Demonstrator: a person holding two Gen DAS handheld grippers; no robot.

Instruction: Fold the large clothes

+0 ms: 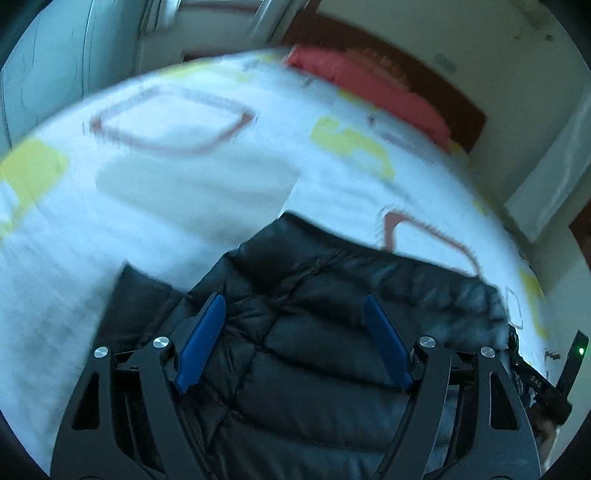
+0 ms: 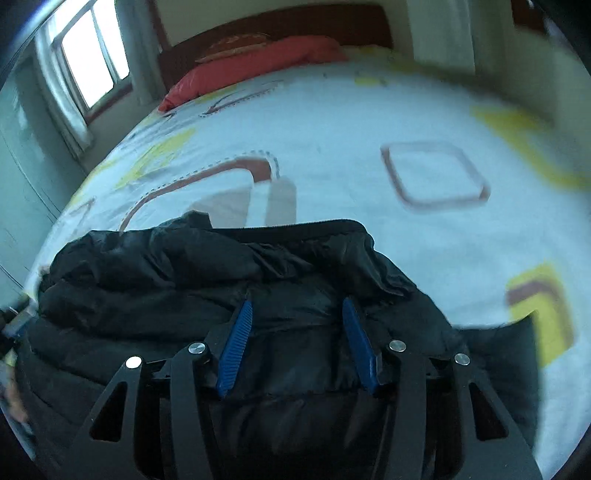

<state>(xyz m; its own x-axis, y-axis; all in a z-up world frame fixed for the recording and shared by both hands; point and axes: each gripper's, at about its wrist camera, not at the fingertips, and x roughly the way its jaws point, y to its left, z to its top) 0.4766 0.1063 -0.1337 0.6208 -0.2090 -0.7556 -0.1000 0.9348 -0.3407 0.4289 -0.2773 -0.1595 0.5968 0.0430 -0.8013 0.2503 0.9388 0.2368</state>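
A black quilted puffer jacket (image 1: 314, 332) lies bunched on a bed with a white sheet (image 1: 184, 184) patterned with yellow and brown shapes. My left gripper (image 1: 293, 301) is open, its blue fingers spread just above the jacket with nothing between them. In the right wrist view the jacket (image 2: 184, 280) lies crumpled at the near edge of the sheet (image 2: 351, 122). My right gripper (image 2: 297, 304) is open over the jacket and holds nothing. The other gripper shows at the right edge of the left wrist view (image 1: 543, 384). Both views are blurred by motion.
A red pillow (image 1: 369, 85) lies at the head of the bed against a dark wooden headboard (image 2: 277, 20). A window with curtains (image 2: 88, 55) is at the left of the bed. A pale wall and cabinet (image 1: 546, 177) stand to the right.
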